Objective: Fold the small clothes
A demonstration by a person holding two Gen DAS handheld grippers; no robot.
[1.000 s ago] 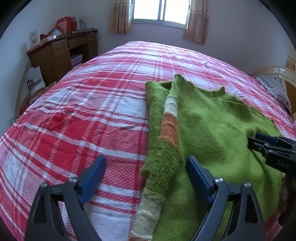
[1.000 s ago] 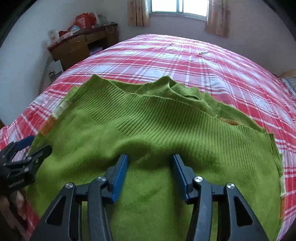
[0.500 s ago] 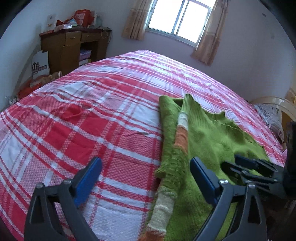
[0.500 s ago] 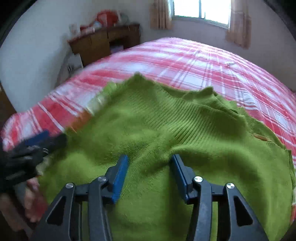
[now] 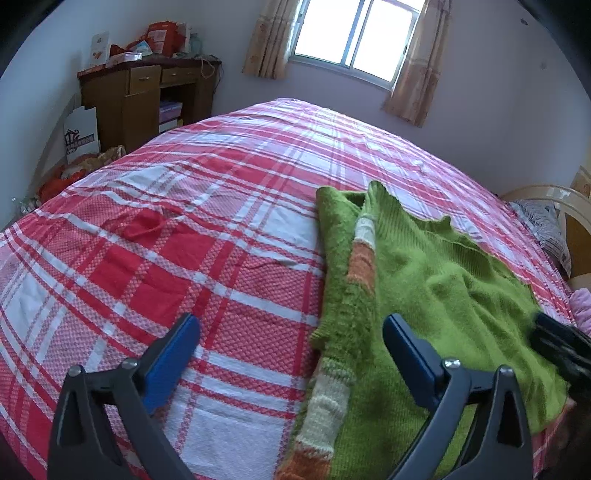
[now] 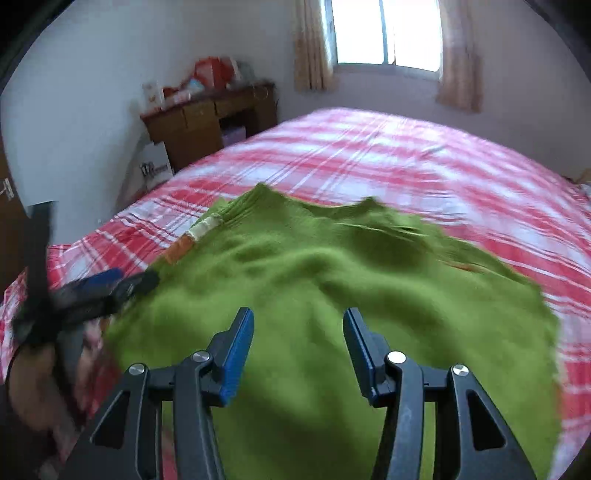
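A green knitted sweater (image 5: 436, 291) lies on the red plaid bed, its sleeve with orange and cream stripes (image 5: 360, 266) folded over the left edge. It fills the right wrist view (image 6: 332, 295). My left gripper (image 5: 291, 347) is open and empty, raised above the sweater's left edge near the bed's front. My right gripper (image 6: 298, 343) is open and empty, raised above the sweater's lower middle. The right gripper shows at the right edge of the left wrist view (image 5: 561, 347). The left gripper shows blurred at the left of the right wrist view (image 6: 103, 291).
The red and white plaid bed (image 5: 184, 221) stretches far to the left and back. A wooden desk (image 5: 147, 99) with clutter stands against the far left wall. A window (image 5: 354, 33) with curtains is behind. A chair (image 5: 546, 210) with cloth stands at the right.
Both grippers have lifted and pulled back from the sweater, so more of the room shows. Both stay open and empty. The sweater lies as before.
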